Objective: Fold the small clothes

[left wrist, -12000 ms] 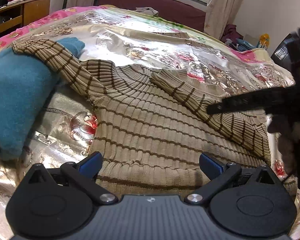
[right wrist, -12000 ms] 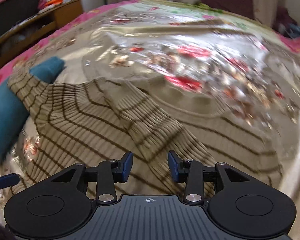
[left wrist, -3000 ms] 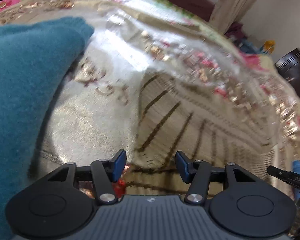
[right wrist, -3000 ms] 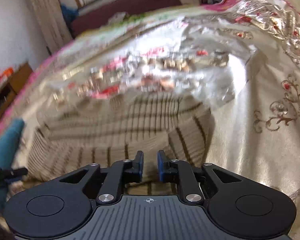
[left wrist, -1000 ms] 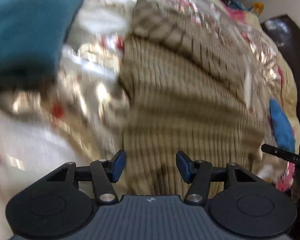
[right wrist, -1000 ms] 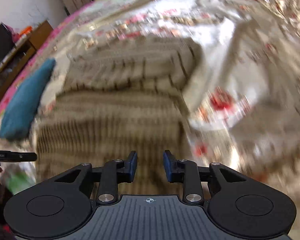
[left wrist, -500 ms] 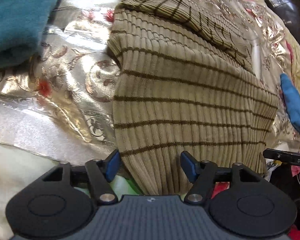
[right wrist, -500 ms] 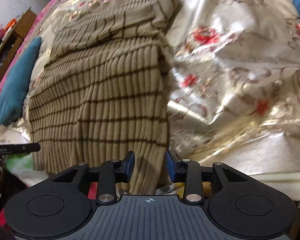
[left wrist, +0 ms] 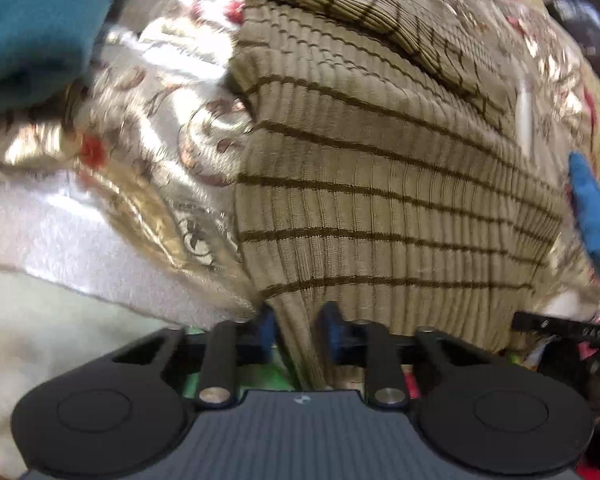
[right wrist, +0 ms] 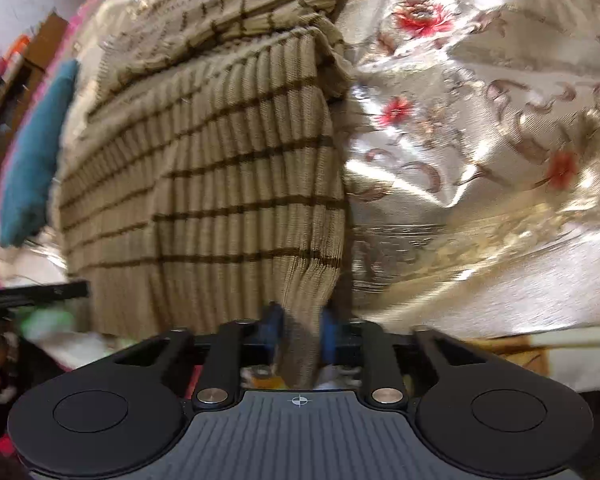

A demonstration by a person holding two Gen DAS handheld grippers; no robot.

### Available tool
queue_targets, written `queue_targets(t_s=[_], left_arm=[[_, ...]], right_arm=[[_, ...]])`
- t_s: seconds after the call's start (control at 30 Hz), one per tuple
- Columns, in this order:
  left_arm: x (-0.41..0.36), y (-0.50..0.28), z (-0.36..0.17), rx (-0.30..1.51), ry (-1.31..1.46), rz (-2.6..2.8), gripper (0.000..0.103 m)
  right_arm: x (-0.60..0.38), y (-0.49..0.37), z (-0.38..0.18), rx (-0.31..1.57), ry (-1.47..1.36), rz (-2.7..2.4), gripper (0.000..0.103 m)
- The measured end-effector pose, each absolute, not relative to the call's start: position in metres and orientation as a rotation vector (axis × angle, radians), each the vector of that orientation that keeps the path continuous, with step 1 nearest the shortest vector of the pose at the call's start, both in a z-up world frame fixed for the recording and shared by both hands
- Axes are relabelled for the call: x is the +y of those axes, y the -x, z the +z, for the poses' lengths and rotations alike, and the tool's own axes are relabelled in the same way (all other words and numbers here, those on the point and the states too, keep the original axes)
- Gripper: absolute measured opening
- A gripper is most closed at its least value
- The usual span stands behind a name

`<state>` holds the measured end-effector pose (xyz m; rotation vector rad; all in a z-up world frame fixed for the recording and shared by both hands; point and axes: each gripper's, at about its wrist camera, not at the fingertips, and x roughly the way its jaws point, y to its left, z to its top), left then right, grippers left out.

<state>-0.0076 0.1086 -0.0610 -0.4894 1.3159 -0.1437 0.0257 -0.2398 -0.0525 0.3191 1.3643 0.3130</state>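
Now both hand-held grippers are closing on the striped ribbed sweater [left wrist: 380, 184], lying on the floral bedspread [right wrist: 480, 128]: left hand-held gripper [left wrist: 298, 330] and right hand-held gripper [right wrist: 300, 330] pinching its near hem corners, likely for folding it upward.

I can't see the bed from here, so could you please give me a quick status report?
Left tool and right tool closing on sweater hem corners. Sleeves folded in. Teal garment alongside, not in the way.

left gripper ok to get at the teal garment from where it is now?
Probably not yet. The left gripper is closing with the striped sweater hem between its jaws; the teal garment lies apart, across bare bedspread.
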Motion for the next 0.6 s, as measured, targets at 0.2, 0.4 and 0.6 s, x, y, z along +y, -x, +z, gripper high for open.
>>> queue_targets(t_s=[0.2,0.4,0.6], left_arm=[[0.13,0.007,-0.058,1.241,0.705,-0.199,0.013],[0.151,-0.026,-0.029,1.043,0.91,-0.307,0.013],[0.159,-0.095,0.02,0.837,0.883,-0.4,0.013]], right_arm=[[-0.256,-0.031,-0.04,1.252,-0.596,0.4,0.009],[-0.267,-0.057,-0.008,1.057,-0.781,0.451,0.008],[-0.275,-0.109,0.027,0.877,-0.838,0.462,0.008]])
